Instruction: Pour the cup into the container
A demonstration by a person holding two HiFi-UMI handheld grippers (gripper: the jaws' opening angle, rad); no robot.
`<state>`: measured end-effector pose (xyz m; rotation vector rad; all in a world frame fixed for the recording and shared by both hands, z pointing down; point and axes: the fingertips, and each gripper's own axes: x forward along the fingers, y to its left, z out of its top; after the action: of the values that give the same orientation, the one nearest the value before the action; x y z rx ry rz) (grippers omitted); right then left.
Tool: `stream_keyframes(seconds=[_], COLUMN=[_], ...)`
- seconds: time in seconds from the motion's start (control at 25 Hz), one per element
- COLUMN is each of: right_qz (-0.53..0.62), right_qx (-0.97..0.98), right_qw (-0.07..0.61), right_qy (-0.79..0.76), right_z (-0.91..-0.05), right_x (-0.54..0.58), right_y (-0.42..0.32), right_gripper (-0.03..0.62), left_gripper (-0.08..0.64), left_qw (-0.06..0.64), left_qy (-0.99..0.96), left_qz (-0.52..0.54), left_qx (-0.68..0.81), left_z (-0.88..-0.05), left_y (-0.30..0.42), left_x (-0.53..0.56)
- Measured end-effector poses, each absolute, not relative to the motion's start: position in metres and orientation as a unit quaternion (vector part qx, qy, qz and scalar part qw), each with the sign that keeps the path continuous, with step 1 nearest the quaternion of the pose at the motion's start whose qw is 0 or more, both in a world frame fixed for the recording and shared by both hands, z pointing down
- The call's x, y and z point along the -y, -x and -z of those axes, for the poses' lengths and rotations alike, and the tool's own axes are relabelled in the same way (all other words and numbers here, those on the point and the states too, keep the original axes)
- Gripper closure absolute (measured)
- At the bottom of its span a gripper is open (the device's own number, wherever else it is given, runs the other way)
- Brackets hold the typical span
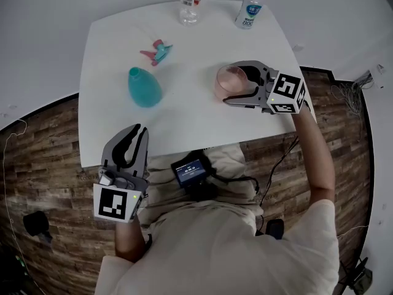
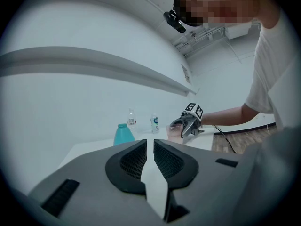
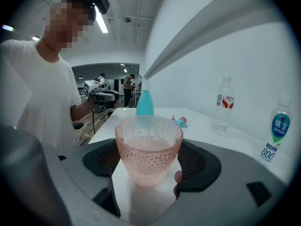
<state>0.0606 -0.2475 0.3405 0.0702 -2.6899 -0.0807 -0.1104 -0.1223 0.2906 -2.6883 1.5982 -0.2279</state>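
Observation:
A pink dimpled glass cup (image 1: 228, 82) with liquid in it stands on the white table (image 1: 184, 121) near the right edge. My right gripper (image 1: 235, 83) straddles it, pads against its two sides; in the right gripper view the cup (image 3: 148, 147) fills the gap between the pads. The container, a teal bottle (image 1: 144, 88) with an open neck, stands left of centre, about a hand's width from the cup. My left gripper (image 1: 137, 131) hangs at the table's front left edge, jaws together and holding nothing; the left gripper view shows the teal bottle (image 2: 123, 134) far ahead.
A pink and teal spray head (image 1: 158, 52) lies behind the teal bottle. A clear bottle (image 1: 190, 6) and a labelled water bottle (image 1: 248, 10) stand at the back edge. A small device with a screen (image 1: 189, 172) sits at the person's waist. Wood floor surrounds the table.

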Motion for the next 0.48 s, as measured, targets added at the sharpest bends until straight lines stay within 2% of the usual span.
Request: stream_keyframes(seconds=[0.48], right_qz=[0.030], right_qx=[0.971], right_qw=[0.226], right_qy=[-0.077], right_z=[-0.3312], right_x=[0.2455], right_y=[-0.0527], right_gripper=[0.218], left_gripper=[0.520], left_qw=[0.003], left_qy=[0.856], left_qz=[0.070], left_qx=[-0.513], left_z=[-0.2919], left_y=[0.1206], left_x=[0.1208])
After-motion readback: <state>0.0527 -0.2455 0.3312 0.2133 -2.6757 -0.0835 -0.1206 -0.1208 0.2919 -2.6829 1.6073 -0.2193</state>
